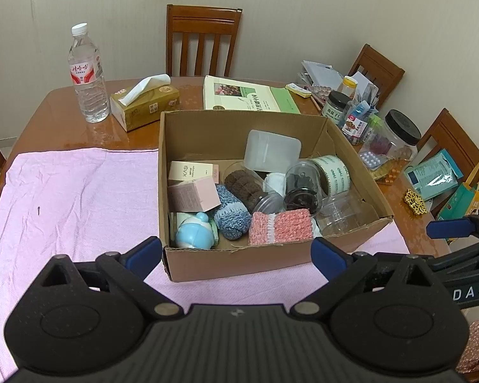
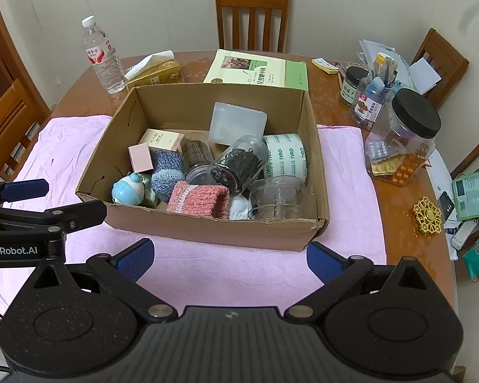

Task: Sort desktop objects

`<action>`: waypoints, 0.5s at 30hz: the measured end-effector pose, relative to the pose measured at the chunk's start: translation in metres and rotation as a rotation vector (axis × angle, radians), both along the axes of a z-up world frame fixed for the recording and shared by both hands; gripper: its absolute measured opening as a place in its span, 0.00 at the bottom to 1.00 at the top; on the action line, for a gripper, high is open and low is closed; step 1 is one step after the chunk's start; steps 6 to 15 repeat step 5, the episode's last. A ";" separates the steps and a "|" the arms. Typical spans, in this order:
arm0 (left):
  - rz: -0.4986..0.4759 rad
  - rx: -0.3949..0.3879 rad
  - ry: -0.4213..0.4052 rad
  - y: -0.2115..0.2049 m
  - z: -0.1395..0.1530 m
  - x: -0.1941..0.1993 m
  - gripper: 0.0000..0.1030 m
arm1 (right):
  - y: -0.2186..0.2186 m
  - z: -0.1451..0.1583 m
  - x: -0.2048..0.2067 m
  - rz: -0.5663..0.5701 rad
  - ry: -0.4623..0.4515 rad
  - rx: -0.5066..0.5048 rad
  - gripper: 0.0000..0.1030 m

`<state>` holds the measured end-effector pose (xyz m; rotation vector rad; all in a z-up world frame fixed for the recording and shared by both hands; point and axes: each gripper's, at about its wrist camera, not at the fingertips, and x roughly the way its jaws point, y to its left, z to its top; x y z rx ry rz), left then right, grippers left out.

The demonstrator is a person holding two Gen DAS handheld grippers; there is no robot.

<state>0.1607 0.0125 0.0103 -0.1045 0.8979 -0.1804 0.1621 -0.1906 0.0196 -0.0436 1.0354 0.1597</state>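
Note:
An open cardboard box (image 1: 239,266) (image 2: 207,228) stands on a pink cloth (image 1: 64,198) (image 2: 345,172). Inside lie a pink knitted roll (image 1: 281,226) (image 2: 198,199), a blue knitted roll (image 1: 231,214) (image 2: 167,172), a blue round toy (image 1: 194,231) (image 2: 127,190), pink boxes (image 1: 191,194), a tape roll (image 1: 333,175) (image 2: 285,156), clear jars (image 2: 239,166) and a white container (image 1: 271,150). My left gripper (image 1: 236,252) is open and empty, just before the box's near wall. My right gripper (image 2: 228,257) is open and empty, in front of the box.
A water bottle (image 1: 87,76), tissue box (image 1: 145,107) and green book (image 1: 249,95) lie behind the box. Jars, pill packs and papers (image 2: 396,127) crowd the table's right side. A gold ornament (image 2: 427,215) sits near the right edge. Wooden chairs surround the table.

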 end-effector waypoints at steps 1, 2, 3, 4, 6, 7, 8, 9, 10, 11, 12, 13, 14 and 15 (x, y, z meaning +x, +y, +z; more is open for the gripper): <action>-0.001 0.000 0.000 0.000 0.000 0.000 0.96 | 0.000 0.000 0.000 0.001 0.000 0.000 1.00; -0.001 0.000 0.001 0.000 0.000 0.000 0.96 | 0.000 0.000 0.000 0.001 0.000 0.000 1.00; -0.001 0.000 0.001 0.000 0.000 0.000 0.96 | 0.000 0.000 0.000 0.003 0.001 0.000 1.00; 0.000 0.000 0.000 0.000 0.000 0.000 0.96 | 0.001 0.000 0.000 0.003 0.001 0.000 1.00; 0.000 0.001 0.001 0.000 0.000 0.000 0.96 | 0.001 0.000 0.000 0.002 0.000 0.000 1.00; 0.000 0.001 0.001 0.000 0.000 0.000 0.96 | 0.001 0.000 0.000 0.002 0.000 0.000 1.00; 0.000 0.001 0.001 0.000 0.000 0.000 0.96 | 0.001 0.000 0.000 0.002 0.000 0.000 1.00; 0.000 0.001 0.001 0.000 0.000 0.000 0.96 | 0.001 0.000 0.000 0.002 0.000 0.000 1.00; 0.000 0.001 0.001 0.000 0.000 0.000 0.96 | 0.001 0.000 0.000 0.002 0.000 0.000 1.00; 0.000 0.001 0.001 0.000 0.000 0.000 0.96 | 0.001 0.000 0.000 0.002 0.000 0.000 1.00; 0.000 0.001 0.001 0.000 0.000 0.000 0.96 | 0.001 0.000 0.000 0.002 0.000 0.000 1.00; 0.000 0.001 0.001 0.000 0.000 0.000 0.96 | 0.001 0.000 0.000 0.002 0.000 0.000 1.00; 0.000 0.001 0.001 0.000 0.000 0.000 0.96 | 0.001 0.000 0.000 0.002 0.000 0.000 1.00; 0.000 0.001 0.001 0.000 0.000 0.000 0.96 | 0.001 0.000 0.000 0.002 0.000 0.000 1.00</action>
